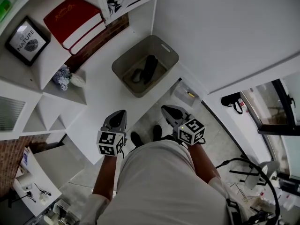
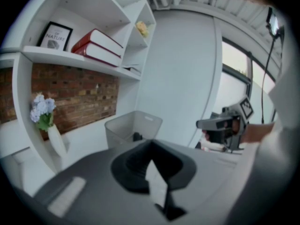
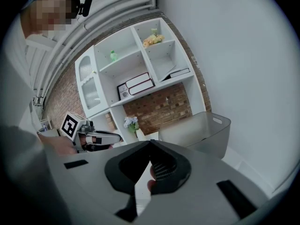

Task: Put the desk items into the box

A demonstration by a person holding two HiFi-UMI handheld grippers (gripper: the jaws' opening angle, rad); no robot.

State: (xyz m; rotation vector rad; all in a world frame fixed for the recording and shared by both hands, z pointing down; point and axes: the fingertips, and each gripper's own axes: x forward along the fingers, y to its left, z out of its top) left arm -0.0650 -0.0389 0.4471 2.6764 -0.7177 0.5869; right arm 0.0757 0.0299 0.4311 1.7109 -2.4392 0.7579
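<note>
Dark items [image 1: 149,68] lie in the box [image 1: 167,48], none show on the desk [image 1: 104,97], left gripper [image 1: 120,112] and right gripper [image 1: 165,108] stand closed and empty: task apparently finished.

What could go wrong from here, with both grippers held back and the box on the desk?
1. The box seems to sit close to the front edge of the desk; a push while dropping things in might slide it off.
2. The vase of flowers stands not far from the box, so a reach along the desk could tip it.
3. The left gripper and right gripper are both shut; they must open before any grasp.
</note>
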